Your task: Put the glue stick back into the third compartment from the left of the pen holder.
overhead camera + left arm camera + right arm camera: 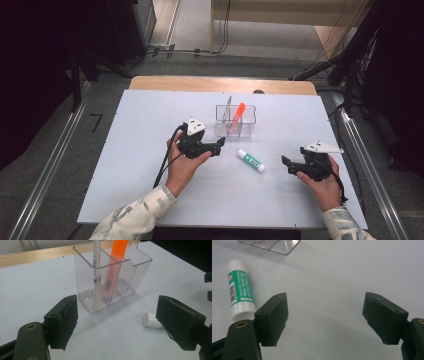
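Note:
A clear plastic organizer (235, 120) (112, 277) with several compartments stands at the back middle of the white table. It holds an orange highlighter (237, 117) (113, 267) and a white pen (227, 107) (96, 275), both upright. A green and white glue stick (250, 160) (151, 321) (239, 290) lies flat in front of it. My left gripper (221, 144) (117, 323) is open, just short of the organizer, nothing between its jaws. My right gripper (286, 164) (325, 315) is open over bare table, right of the glue stick.
The white table top (140, 150) has a wooden strip (220, 84) along its far edge. Metal rails (50, 165) run down both sides on the floor. Cables (200, 50) lie on the floor beyond the table.

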